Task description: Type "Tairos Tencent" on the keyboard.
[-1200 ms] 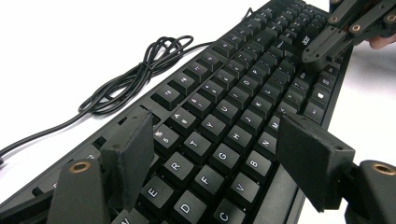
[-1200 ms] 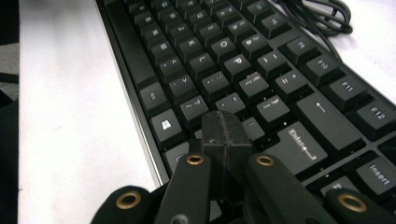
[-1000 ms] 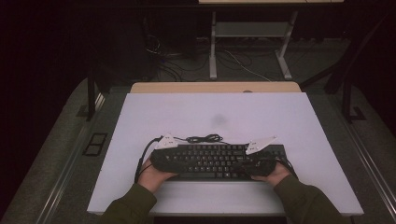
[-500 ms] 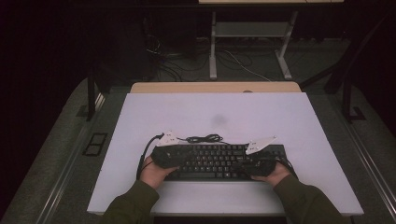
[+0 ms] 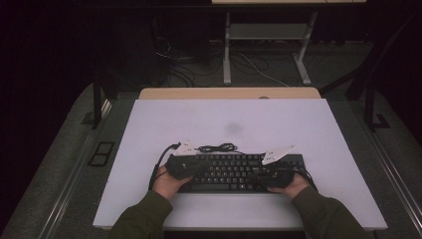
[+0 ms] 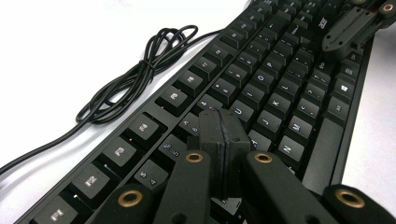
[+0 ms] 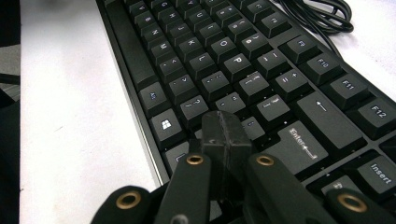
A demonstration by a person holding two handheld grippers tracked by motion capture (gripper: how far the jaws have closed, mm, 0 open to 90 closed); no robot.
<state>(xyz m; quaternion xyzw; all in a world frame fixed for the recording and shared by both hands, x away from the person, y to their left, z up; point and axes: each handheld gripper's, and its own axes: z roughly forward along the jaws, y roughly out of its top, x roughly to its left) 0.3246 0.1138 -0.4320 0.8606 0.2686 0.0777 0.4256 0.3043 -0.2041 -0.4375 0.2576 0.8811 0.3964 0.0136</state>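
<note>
Left gripper (image 6: 223, 126) jaws just closed since earlier frames, pads together, nothing between, tips over left keys. Right gripper (image 7: 225, 128) pressed shut, empty, over right keys. Flat black plastic keyboard (image 5: 234, 170) lies near table (image 5: 308, 124) front edge, coiled black cable (image 5: 216, 148) just beyond.

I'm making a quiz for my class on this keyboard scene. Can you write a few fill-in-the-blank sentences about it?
1. Both grippers hover over a black ____.
2. The jaws of the left gripper stand ____, with nothing between them.
3. The bundled black cable lies on the white table just ____ the keyboard, seen from the person's side.

Missing words: keyboard; shut; behind
</note>
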